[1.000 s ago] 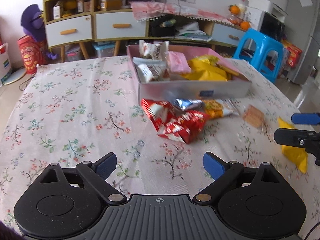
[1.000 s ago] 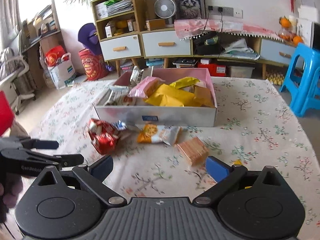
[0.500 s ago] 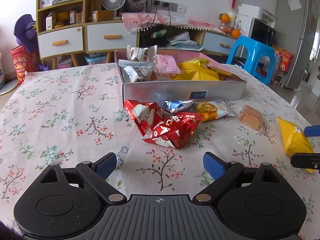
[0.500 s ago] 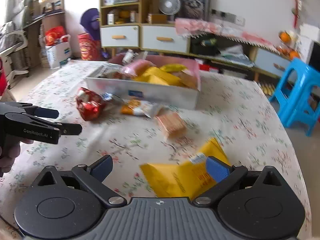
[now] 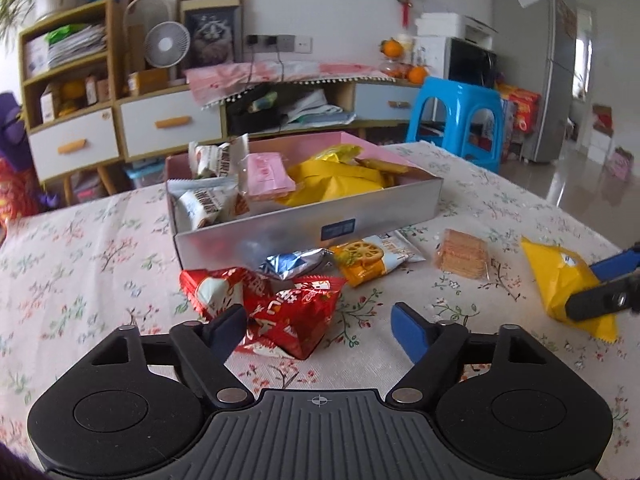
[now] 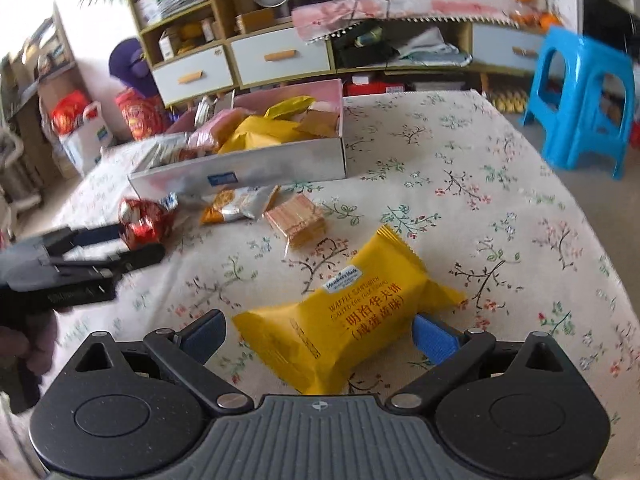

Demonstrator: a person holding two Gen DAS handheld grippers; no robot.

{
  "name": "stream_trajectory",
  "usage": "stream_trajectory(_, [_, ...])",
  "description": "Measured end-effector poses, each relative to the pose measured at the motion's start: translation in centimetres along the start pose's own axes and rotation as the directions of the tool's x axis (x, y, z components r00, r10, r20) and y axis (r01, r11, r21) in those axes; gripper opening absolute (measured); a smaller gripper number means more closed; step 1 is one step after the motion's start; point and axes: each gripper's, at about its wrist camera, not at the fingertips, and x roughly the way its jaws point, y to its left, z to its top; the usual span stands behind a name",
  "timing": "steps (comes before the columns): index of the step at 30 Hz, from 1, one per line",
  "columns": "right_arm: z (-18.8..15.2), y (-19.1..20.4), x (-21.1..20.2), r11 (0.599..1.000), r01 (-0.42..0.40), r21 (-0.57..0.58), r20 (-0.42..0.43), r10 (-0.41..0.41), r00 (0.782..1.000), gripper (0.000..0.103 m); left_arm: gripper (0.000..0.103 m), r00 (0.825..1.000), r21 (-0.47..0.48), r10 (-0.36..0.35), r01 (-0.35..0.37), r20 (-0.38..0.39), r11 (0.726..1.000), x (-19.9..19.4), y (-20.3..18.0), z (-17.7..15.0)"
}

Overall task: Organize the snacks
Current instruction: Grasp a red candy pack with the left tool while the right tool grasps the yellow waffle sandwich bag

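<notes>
A table (image 5: 100, 248) under a flowered cloth fills both views. Toward twelve o'clock in the left wrist view stands a long open box (image 5: 280, 220), silver outside and pink inside, already holding white-wrapped bars, a pink pack and yellow bags; in the right wrist view the same box (image 6: 280, 164) sits at about eleven o'clock.

In front of the box lie the loose snacks. A yellow bag (image 6: 352, 316) lies at the middle of the right wrist view, between the blue pads of the right gripper (image 6: 318, 336); the jaws stand apart, and whether the pads touch the bag I cannot tell. From the left wrist view that yellow bag (image 5: 560, 280) lies at three o'clock, with the right gripper (image 5: 604, 284) reaching over it.

A red bag (image 5: 288, 312) lies just ahead of the left gripper (image 5: 318, 326), its near edge between the pads. These jaws have just been closing but remain apart, not pressing on it. In the right wrist view the left gripper (image 6: 132, 242) shows at nine o'clock.

Smaller still: an orange and white pack (image 5: 372, 260), a crumpled silver wrapper (image 5: 292, 262) and a clear pack of wafers (image 5: 462, 254), all near the box's front wall.
</notes>
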Motion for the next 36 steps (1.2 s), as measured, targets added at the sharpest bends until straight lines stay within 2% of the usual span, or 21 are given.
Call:
stream_trajectory(6, [0.8,-0.5,0.4,0.997,-0.011,0.078,-0.013,0.012,1.000,0.088,0.072,0.999,0.057,0.028,-0.027,-0.027,0.998,1.3,-0.1,0.3])
stream_trajectory(10, [1.1,-0.8,1.1,0.994,0.001,0.113,-0.035,0.003,0.999,0.084,0.065,0.998,0.048,0.040,-0.037,-0.058,0.998,1.9,0.4,0.2])
stream_trajectory(11, [1.1,-0.8,1.2,0.993,0.006,0.115,-0.041,-0.001,0.999,0.080,0.064,0.997,0.043,0.040,-0.037,-0.062,0.998,1.9,0.5,0.2])
stream_trajectory(13, [1.2,-0.8,1.6,0.993,0.018,0.113,-0.053,-0.012,0.999,0.075,0.054,0.997,0.041,0.045,-0.043,-0.070,0.998,1.9,0.6,0.3])
stream_trajectory(15, [1.2,-0.7,2.0,0.993,0.030,0.110,-0.066,-0.023,0.998,0.068,0.049,0.996,0.042,0.051,-0.048,-0.079,0.998,1.9,0.7,0.3])
stream_trajectory(19, [1.2,-0.2,2.3,0.996,0.045,0.083,-0.067,-0.040,0.997,0.059,0.048,0.995,0.030,0.049,-0.047,-0.086,0.998,1.7,0.8,0.3])
stream_trajectory(23, [1.3,0.3,2.5,0.998,0.040,0.052,-0.067,-0.036,0.997,0.038,0.047,0.995,0.014,0.041,-0.040,-0.096,0.999,1.4,0.9,0.3])
stream_trajectory(24, [1.3,0.5,2.6,0.998,0.041,0.044,-0.066,-0.038,0.997,0.036,0.047,0.994,0.009,0.039,-0.039,-0.098,0.999,1.3,0.9,0.3])
stream_trajectory(36, [1.5,1.2,2.7,0.999,0.032,0.037,-0.068,-0.029,0.997,0.033,0.047,0.992,-0.089,0.019,-0.031,-0.128,0.996,0.5,1.5,0.1])
